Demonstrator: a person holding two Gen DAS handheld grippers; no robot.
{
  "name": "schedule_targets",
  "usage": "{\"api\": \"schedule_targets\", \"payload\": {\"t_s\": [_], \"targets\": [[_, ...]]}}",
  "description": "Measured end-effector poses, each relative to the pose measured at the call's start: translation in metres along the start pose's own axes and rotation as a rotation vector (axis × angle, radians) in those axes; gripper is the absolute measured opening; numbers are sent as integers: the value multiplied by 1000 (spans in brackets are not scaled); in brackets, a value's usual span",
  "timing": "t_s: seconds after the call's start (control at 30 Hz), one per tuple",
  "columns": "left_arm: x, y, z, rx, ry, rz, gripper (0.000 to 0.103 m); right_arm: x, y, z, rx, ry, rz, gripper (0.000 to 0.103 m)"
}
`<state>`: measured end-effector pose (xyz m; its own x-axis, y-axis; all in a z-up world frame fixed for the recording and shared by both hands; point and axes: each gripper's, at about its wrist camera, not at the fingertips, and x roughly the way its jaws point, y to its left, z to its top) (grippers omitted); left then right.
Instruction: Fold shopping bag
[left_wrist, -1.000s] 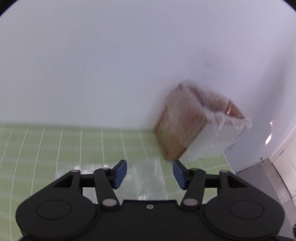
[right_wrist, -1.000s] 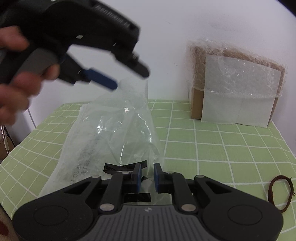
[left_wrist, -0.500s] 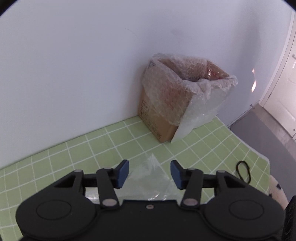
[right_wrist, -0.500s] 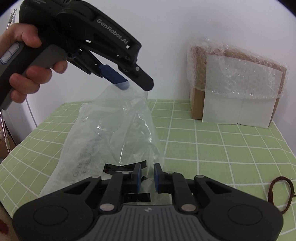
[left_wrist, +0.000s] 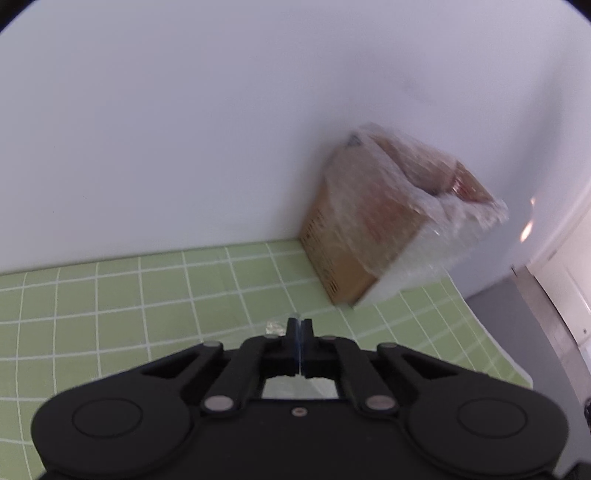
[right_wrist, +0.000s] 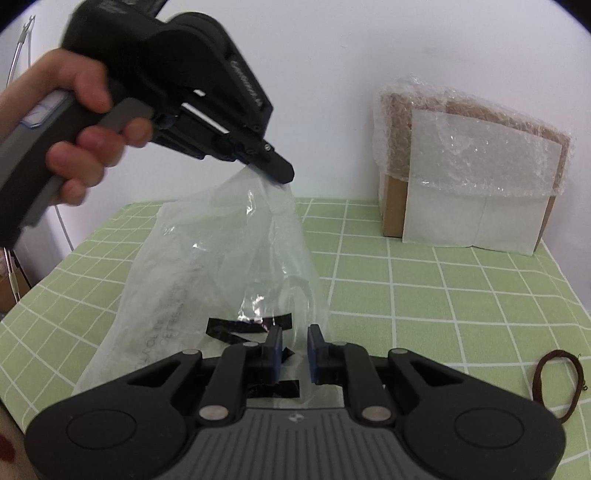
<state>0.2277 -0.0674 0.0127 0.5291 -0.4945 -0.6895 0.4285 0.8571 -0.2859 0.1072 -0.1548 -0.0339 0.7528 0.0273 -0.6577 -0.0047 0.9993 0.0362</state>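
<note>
A clear plastic shopping bag (right_wrist: 221, 258) with black print lies crumpled on the green checked cloth (right_wrist: 443, 295). A hand (right_wrist: 85, 147) holds my left gripper (right_wrist: 282, 175) above it, shut on the bag's upper corner and pulling the film up into a peak. In the left wrist view the left gripper (left_wrist: 299, 326) has its jaws together, with a scrap of film (left_wrist: 273, 326) sticking out beside them. My right gripper (right_wrist: 294, 343) hovers over the bag's near end with a narrow gap between its fingers. The film lies below and between them, unpinched.
A cardboard box (right_wrist: 469, 177) wrapped in bubble wrap stands against the white wall at the back right, also in the left wrist view (left_wrist: 388, 229). A brown loop of cord (right_wrist: 557, 384) lies near the cloth's right edge. The table drops to grey floor (left_wrist: 517, 325) on the right.
The left gripper came down onto the bag's top and its jaws went from open to shut on the film. The right gripper stayed where it was.
</note>
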Motion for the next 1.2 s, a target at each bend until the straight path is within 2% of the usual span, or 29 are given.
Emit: {"api": "schedule_targets", "payload": {"t_s": [0.2,0.37,0.47,0.6,0.73,0.8,0.9,1.03,1.2], "targets": [[24,-1,6,49,1,63,0,-1,0,1,29,9,-7,16],[8,18,12,-46,-140,149,7,-1,2,3,44,15,-18,16],[-27,26,-6,-73,-197,127,16,-1,3,3,56,12,-24,16],[-54,23,-63,-17,-163,193,17,1,0,6,90,21,-26,16],[-54,32,-110,-37,-99,264,17,5,-9,12,159,43,2,15],[-49,44,-130,-87,-77,275,17,5,-13,13,179,53,19,15],[-52,54,-138,-143,-115,242,17,-2,-19,14,204,44,38,18],[-51,54,-133,-123,-111,238,17,-11,-23,22,184,5,48,18],[-50,54,-129,-94,-103,215,17,7,-17,45,32,29,162,15]]}}
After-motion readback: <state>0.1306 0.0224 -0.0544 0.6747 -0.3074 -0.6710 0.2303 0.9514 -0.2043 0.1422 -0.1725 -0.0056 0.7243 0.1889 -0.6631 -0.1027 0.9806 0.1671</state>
